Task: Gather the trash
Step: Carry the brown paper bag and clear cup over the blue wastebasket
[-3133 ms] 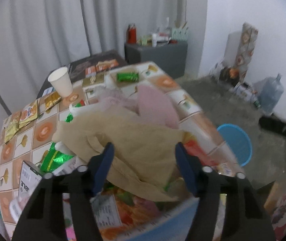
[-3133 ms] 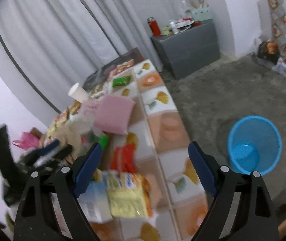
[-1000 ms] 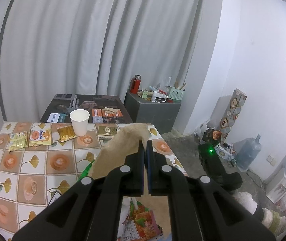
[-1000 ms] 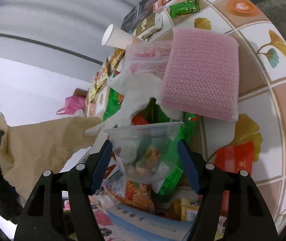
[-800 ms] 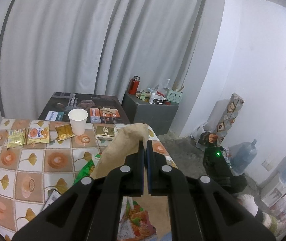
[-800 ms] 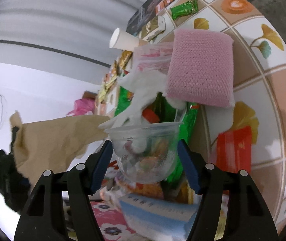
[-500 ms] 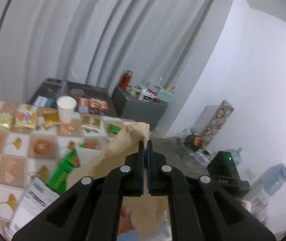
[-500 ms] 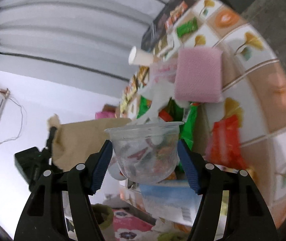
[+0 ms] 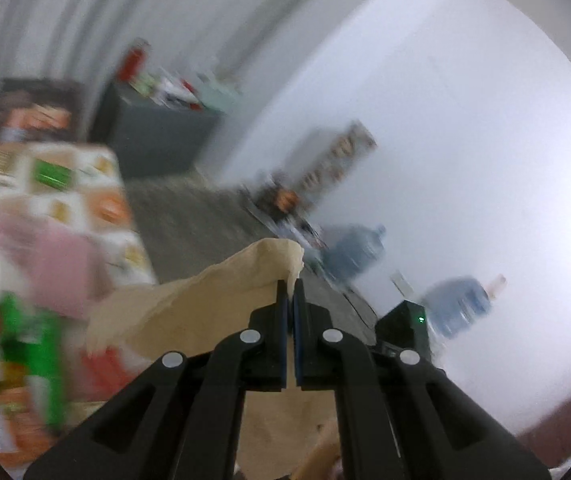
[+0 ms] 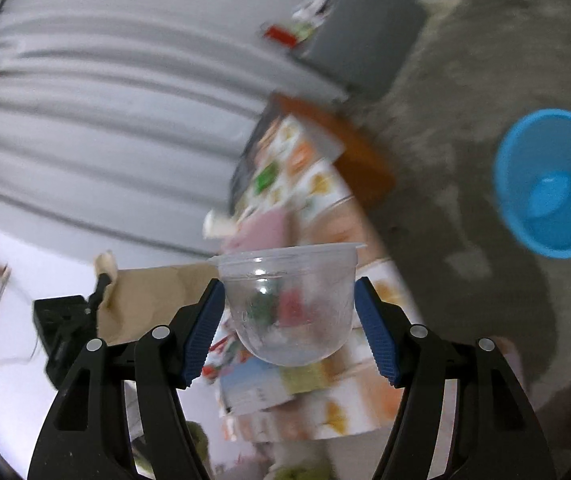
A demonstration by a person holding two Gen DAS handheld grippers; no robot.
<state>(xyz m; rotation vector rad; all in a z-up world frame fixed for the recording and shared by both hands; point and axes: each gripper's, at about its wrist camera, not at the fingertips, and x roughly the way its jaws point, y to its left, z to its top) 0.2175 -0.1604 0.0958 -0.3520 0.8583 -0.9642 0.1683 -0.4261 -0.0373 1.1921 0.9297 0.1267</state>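
Pleated grey curtain (image 10: 97, 92) across back wall, plain white wall (image 9: 465, 140) to the side, rough grey concrete floor (image 10: 457, 92). Dark grey low cabinet (image 9: 153, 140) w/ blurred clutter in corner. Two blue water jugs (image 9: 355, 250) by white wall. Even, soft light.

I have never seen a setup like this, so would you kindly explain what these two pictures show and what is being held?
There is no robot: a person carries a two-finger gripper in each hand, each with a fisheye camera looking along its fingers. In the left view, the left gripper is shut on a brown paper sheet. In the right view, the right gripper clamps a clear plastic cup. Behind lies a table cluttered with blurred wrappers, and a blue bin stands on the floor.
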